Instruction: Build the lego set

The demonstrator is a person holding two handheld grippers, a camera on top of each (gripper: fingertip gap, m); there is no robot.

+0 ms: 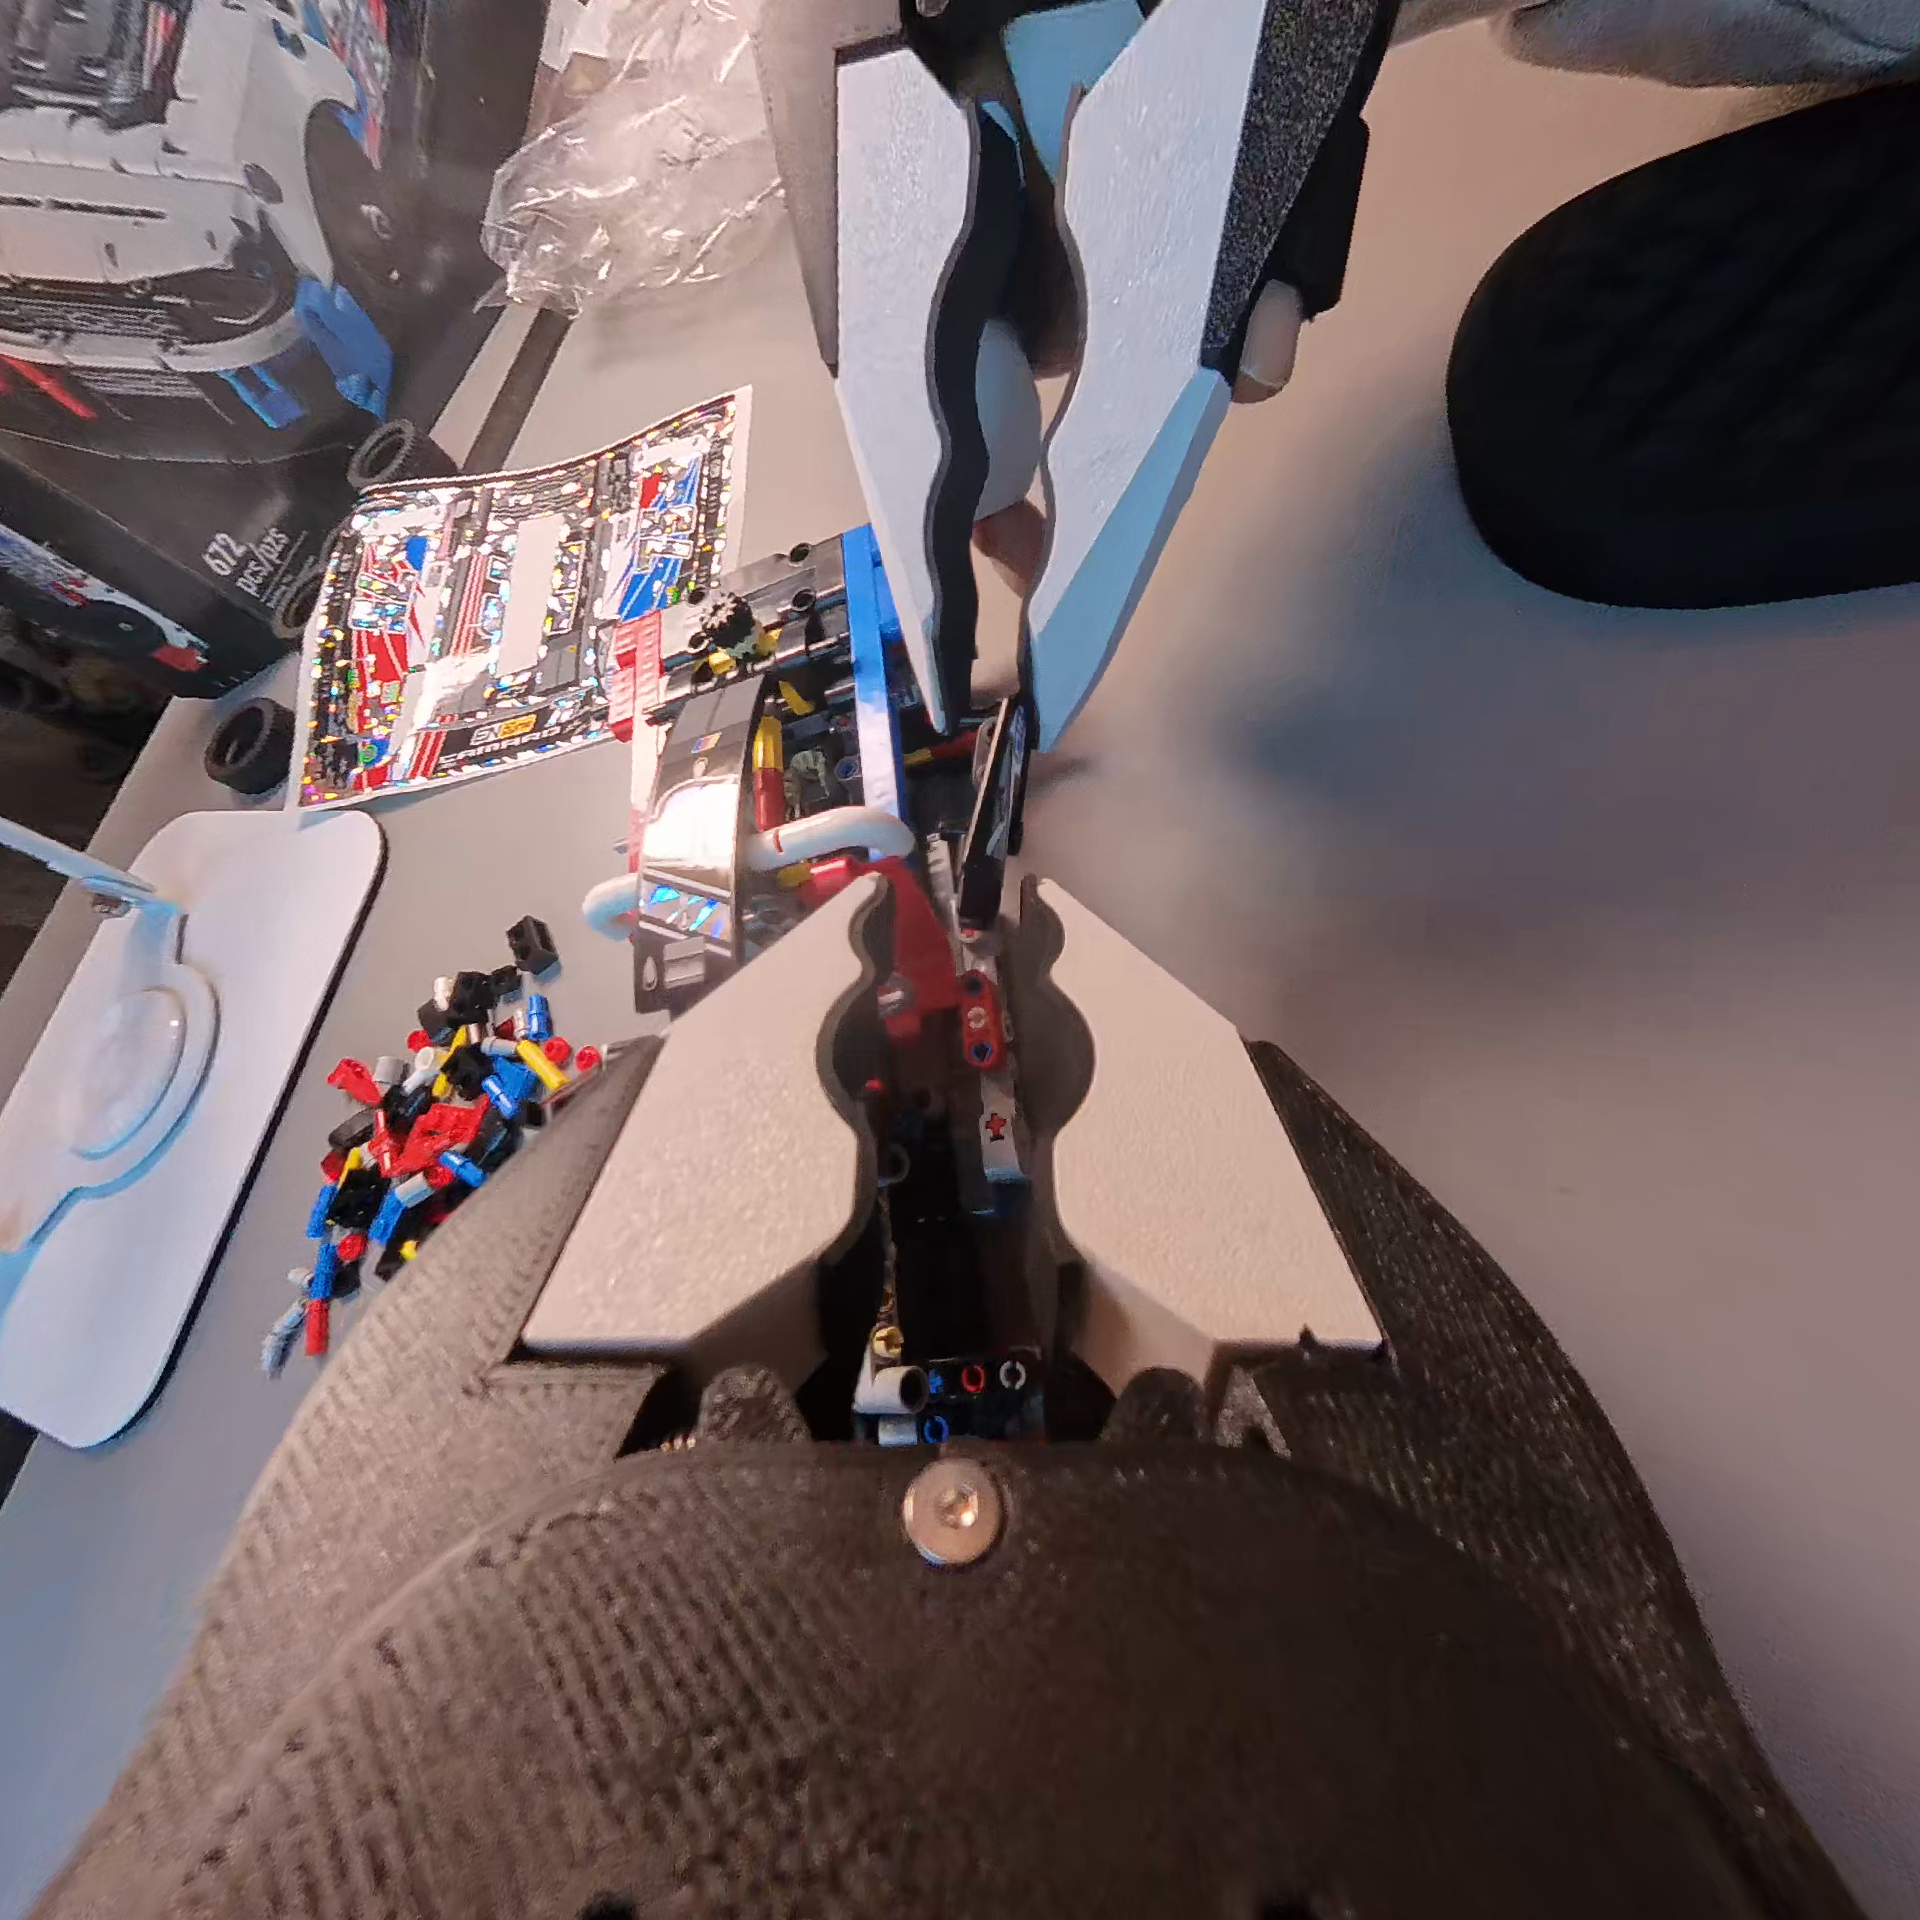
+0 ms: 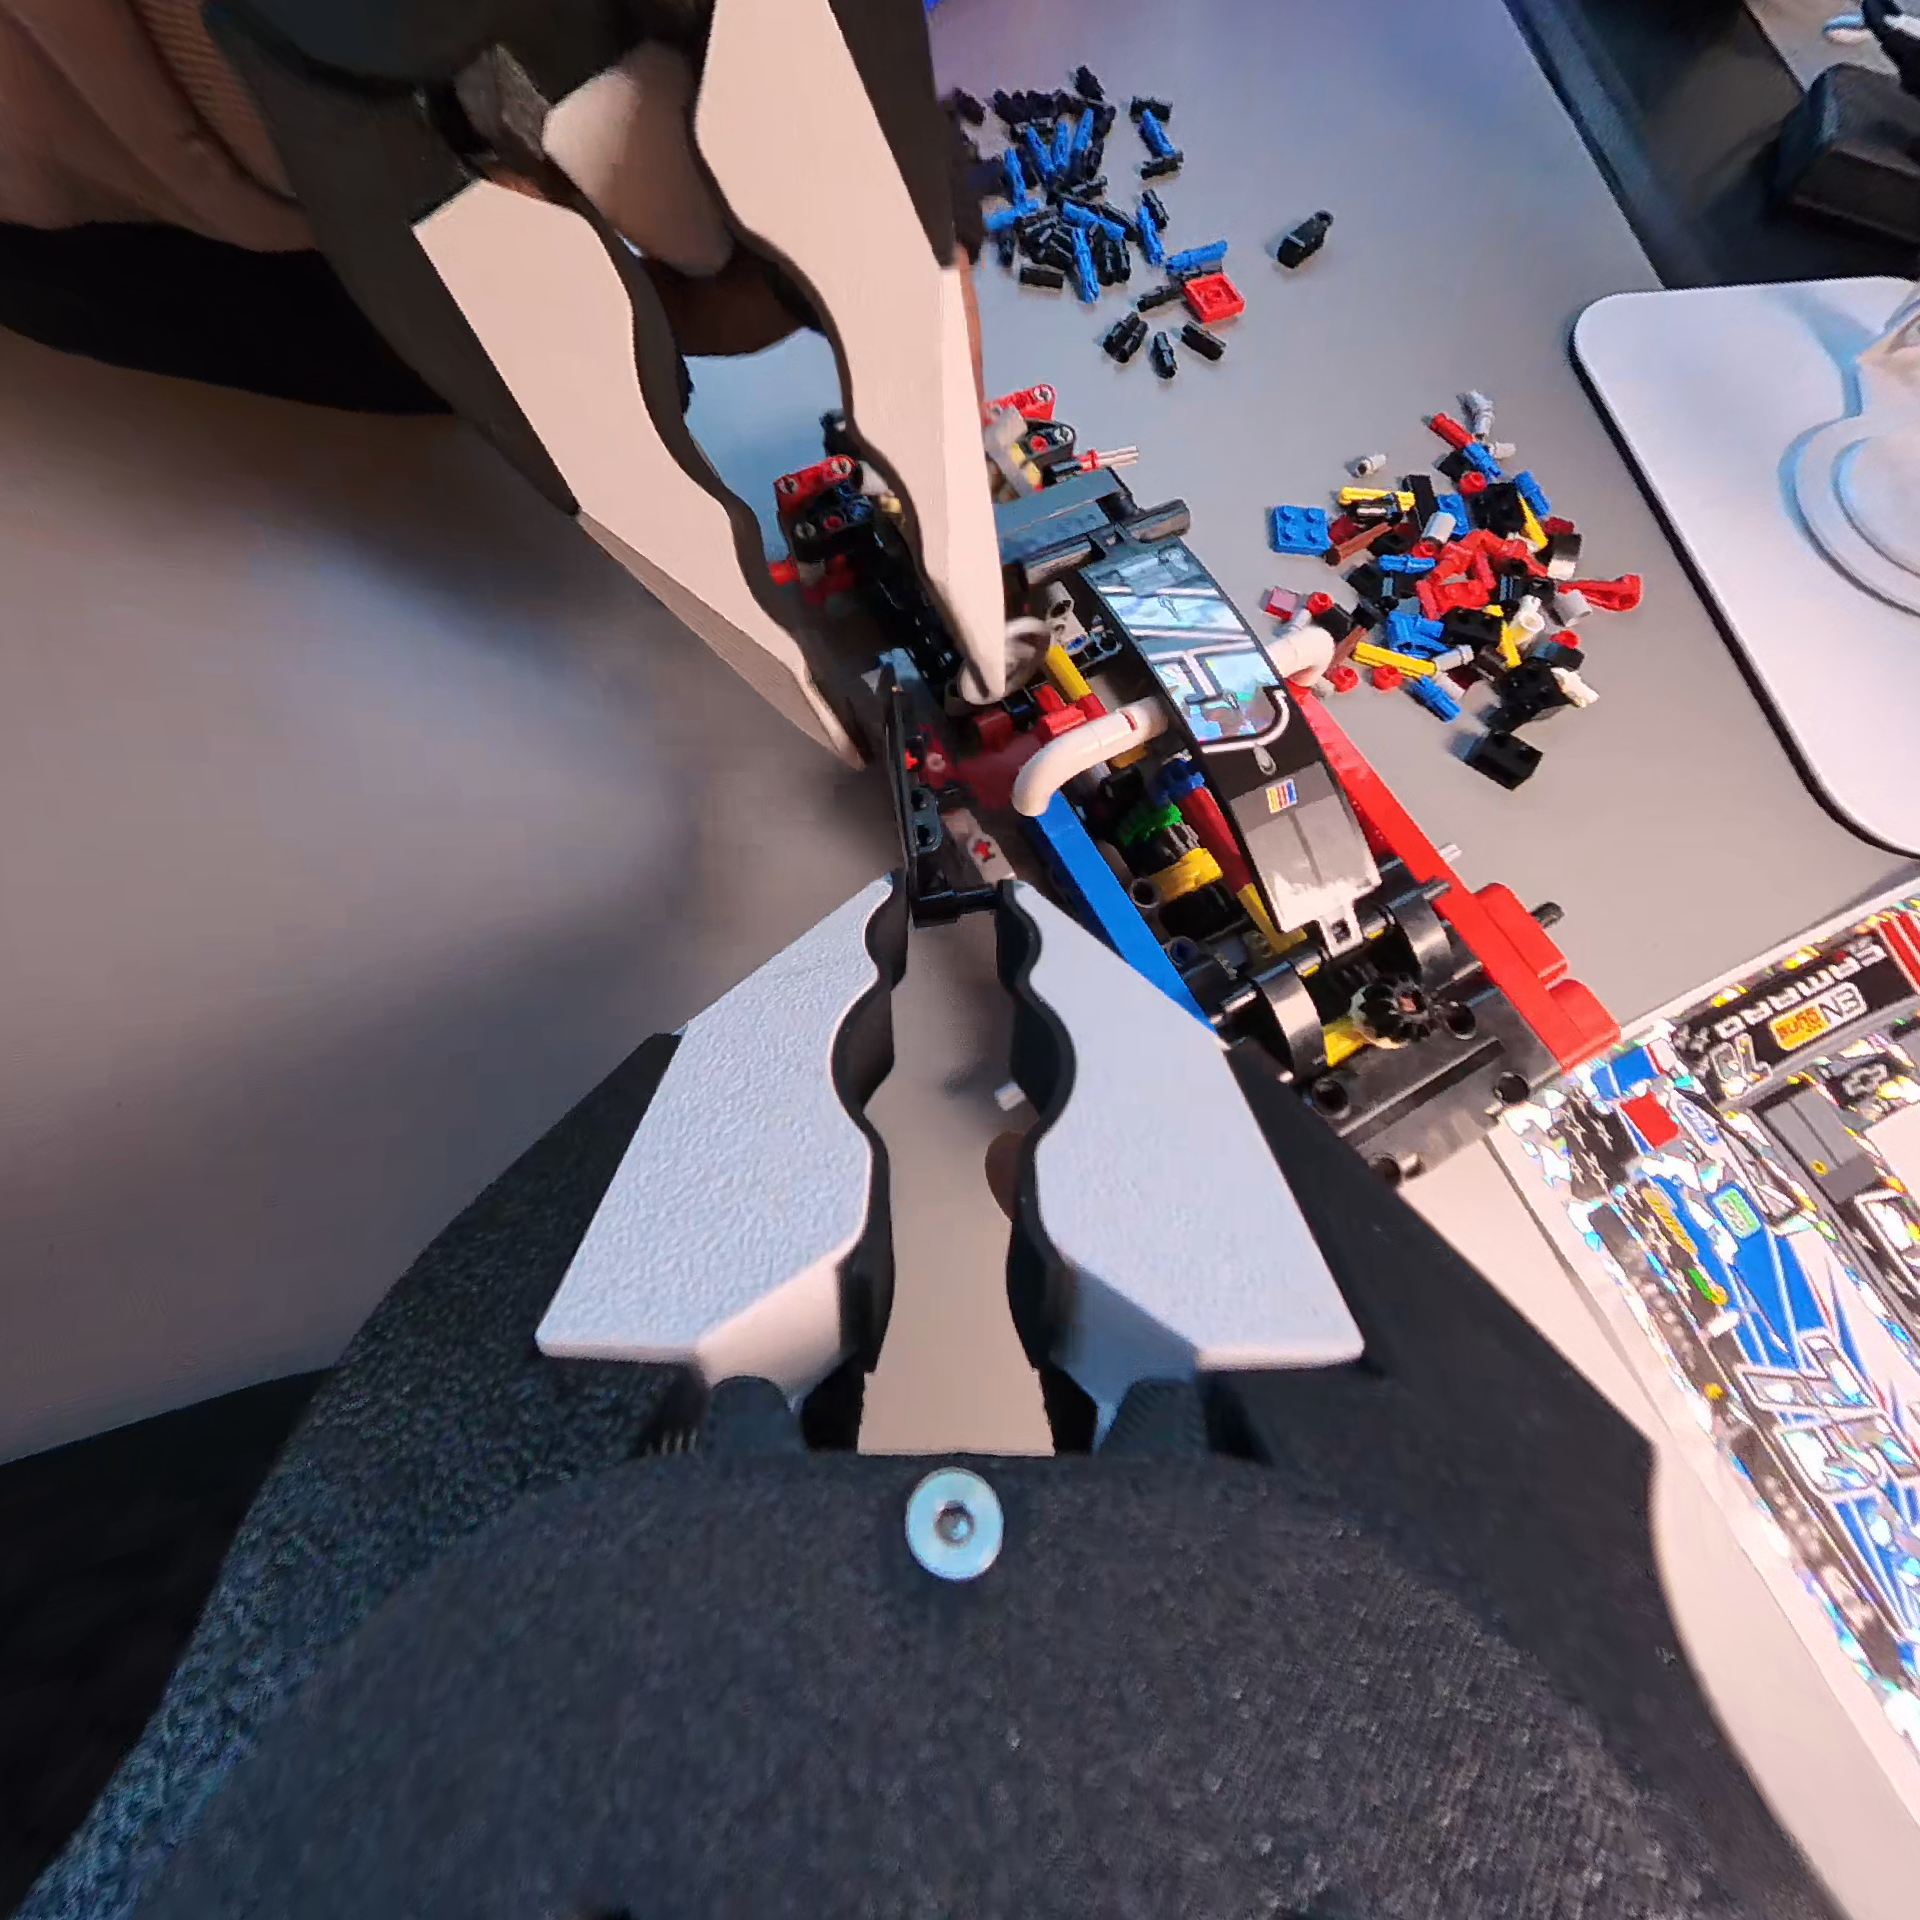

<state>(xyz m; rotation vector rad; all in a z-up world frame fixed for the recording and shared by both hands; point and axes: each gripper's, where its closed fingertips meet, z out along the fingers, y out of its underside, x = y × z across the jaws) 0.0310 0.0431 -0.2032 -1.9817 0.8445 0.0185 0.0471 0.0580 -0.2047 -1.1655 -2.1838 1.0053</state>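
Left claw (image 1: 951, 904) clamps the lego chassis (image 2: 1195, 790); right claw (image 2: 951, 899) pinches its black panel (image 2: 920, 810).

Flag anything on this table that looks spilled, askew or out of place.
Nothing looks damaged. The loose bricks lie in an unsorted heap beside the car chassis, with a second scatter of blue and black pins farther off. An empty crumpled plastic bag sits by the box. That is ordinary building mess.

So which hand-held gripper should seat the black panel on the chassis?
Likely right. The right hand-held gripper pinches the black panel beside the chassis; the left hand-held gripper clamps the chassis.
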